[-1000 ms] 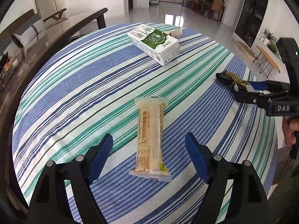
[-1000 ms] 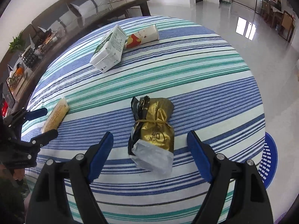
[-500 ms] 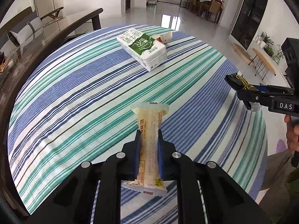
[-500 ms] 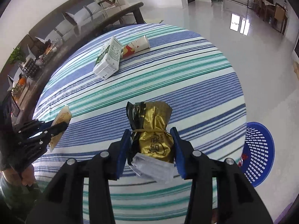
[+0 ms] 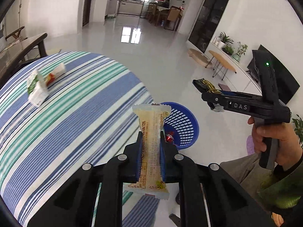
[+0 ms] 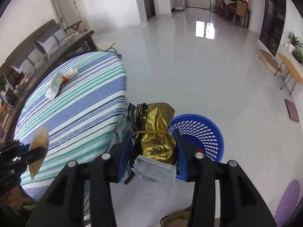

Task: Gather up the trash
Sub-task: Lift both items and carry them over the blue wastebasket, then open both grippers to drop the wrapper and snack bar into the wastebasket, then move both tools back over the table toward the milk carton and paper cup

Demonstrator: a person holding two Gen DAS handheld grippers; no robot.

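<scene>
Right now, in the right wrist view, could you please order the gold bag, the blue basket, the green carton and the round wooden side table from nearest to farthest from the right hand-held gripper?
1. Gold bag: clamped in the right hand-held gripper.
2. Blue basket: on the floor just ahead, slightly right.
3. Green carton: on the striped table, far left.
4. Round wooden side table: far right, by the wall.

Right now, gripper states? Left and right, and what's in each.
Left gripper: closed on the yellow snack wrapper.
Right gripper: closed on the gold bag.
</scene>
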